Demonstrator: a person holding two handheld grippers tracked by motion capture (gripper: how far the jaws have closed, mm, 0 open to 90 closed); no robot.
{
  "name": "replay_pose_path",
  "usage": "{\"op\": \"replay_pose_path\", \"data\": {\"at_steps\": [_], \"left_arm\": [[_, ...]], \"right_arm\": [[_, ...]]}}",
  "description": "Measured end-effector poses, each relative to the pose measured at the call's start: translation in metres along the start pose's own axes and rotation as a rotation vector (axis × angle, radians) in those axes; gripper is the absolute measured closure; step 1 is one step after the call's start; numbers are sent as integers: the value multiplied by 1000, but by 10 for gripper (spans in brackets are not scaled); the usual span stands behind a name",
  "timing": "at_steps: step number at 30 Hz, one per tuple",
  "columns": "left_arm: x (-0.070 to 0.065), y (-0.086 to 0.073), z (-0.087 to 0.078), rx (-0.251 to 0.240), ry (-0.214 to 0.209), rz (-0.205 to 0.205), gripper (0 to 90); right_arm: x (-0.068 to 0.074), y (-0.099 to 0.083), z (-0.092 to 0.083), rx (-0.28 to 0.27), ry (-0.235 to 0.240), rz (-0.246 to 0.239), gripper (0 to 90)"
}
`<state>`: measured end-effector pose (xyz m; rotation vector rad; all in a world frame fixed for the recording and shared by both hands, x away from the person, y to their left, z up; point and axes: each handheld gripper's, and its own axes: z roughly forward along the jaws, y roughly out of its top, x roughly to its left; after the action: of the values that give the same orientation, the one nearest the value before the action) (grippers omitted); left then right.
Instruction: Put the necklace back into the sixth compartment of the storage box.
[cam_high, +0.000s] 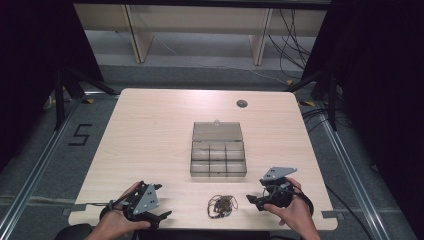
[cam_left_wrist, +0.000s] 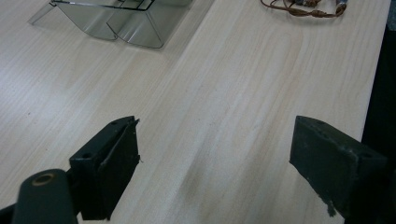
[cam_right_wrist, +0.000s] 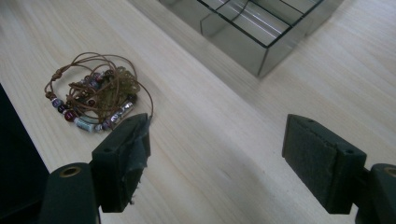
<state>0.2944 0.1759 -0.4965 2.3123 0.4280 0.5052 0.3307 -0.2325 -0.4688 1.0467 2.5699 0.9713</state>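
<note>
A tangle of brown cord bracelets with coloured beads (cam_high: 222, 205) (cam_right_wrist: 93, 95) lies near the table's front edge, between my two grippers. My right gripper (cam_high: 255, 201) (cam_right_wrist: 217, 156) hovers just right of it, jaws wide apart with only bare table between them; the beads sit just beyond the left jaw's tip. A clear smoky plastic box with several compartments (cam_high: 218, 155) (cam_right_wrist: 252, 28) stands mid-table, lid tipped back. My left gripper (cam_high: 162, 216) (cam_left_wrist: 215, 163) rests at the front left, open over bare wood, with the box (cam_left_wrist: 112, 21) and the bracelets (cam_left_wrist: 303, 7) far ahead.
The light wooden table (cam_high: 150, 140) has a round cable hole (cam_high: 242, 103) at the back right. Black curtains flank both sides, and cables run along the floor at the right. The front edge lies close under both hands.
</note>
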Motion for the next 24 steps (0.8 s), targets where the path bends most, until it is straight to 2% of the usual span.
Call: {"op": "replay_pose_path", "data": {"at_steps": [2, 5, 8, 10, 11, 12, 13, 15, 17, 18, 19, 20, 22, 23, 24], "left_arm": [[0, 0, -1, 3, -1, 0, 150], [0, 0, 0, -10, -8, -15, 150], [1, 0, -1, -8, 4, -5, 150], [0, 0, -1, -3, 4, -4, 150], [0, 0, 0, -2, 1, -5, 150], [0, 0, 0, -3, 0, -5, 150], [0, 0, 0, -3, -1, -5, 150], [0, 0, -1, -2, 6, -5, 150], [0, 0, -1, -3, 2, -14, 150], [1, 0, -2, -5, 3, -15, 150], [1, 0, -1, -8, 9, -19, 150], [1, 0, -2, -13, 4, -12, 150], [1, 0, -2, -3, 3, -15, 150], [1, 0, -2, -5, 5, -16, 150], [0, 0, -1, -7, 7, -18, 150]], "right_arm": [[2, 3, 1, 20, 11, -12, 248], [5, 7, 3, 16, 16, -13, 249], [7, 10, 4, 43, 24, -24, 250], [8, 11, 4, 53, 24, -16, 250], [10, 12, 6, 55, 20, 6, 251], [10, 13, 8, 53, 14, -11, 252], [11, 17, 10, 78, 28, -25, 254], [12, 19, 13, 64, 34, -40, 256], [14, 23, 14, 95, 52, -27, 259], [14, 22, 17, 80, 46, -69, 261], [17, 26, 18, 105, 60, -28, 264], [16, 27, 19, 113, 50, -47, 265], [17, 27, 21, 109, 60, -41, 266], [19, 29, 22, 134, 64, -45, 269], [19, 29, 22, 134, 64, -45, 269]]}}
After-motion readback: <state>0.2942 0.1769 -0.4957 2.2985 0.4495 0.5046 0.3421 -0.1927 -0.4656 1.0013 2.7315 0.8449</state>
